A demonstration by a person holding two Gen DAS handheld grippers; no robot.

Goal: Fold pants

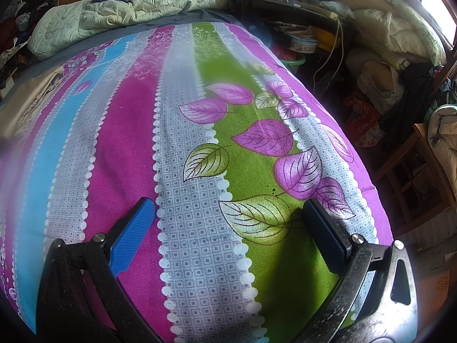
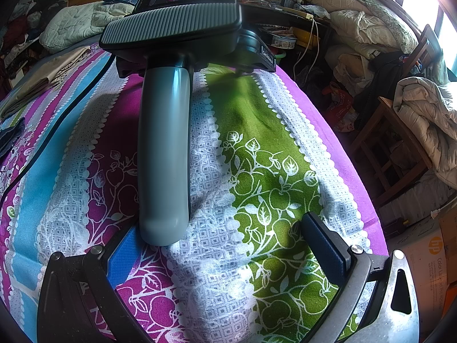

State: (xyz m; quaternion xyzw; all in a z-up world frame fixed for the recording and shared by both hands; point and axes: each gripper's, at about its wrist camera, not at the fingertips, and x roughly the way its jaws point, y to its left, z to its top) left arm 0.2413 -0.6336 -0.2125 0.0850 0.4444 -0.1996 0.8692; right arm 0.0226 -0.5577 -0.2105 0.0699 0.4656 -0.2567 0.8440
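Tan garment, folded flat, at the far left edge of the bed, well apart from both tools; too blurred and cropped in the left wrist view to make out legs or waistband. Same tan folds sharper from the right wrist, lying on the striped bedsheet of pink, blue, grey and green bands with leaf prints. Scrap of dark cloth just nearer along that same edge.

Left tool spread wide over the sheet, blue pads well apart, nothing between them. Right tool likewise gaping and holding nothing, aimed at the left tool's grey handle, whose rounded end hides part of one blue pad.

Beyond the sheet, a rumpled cream quilt at the head of the bed. Cluttered desk to the right.
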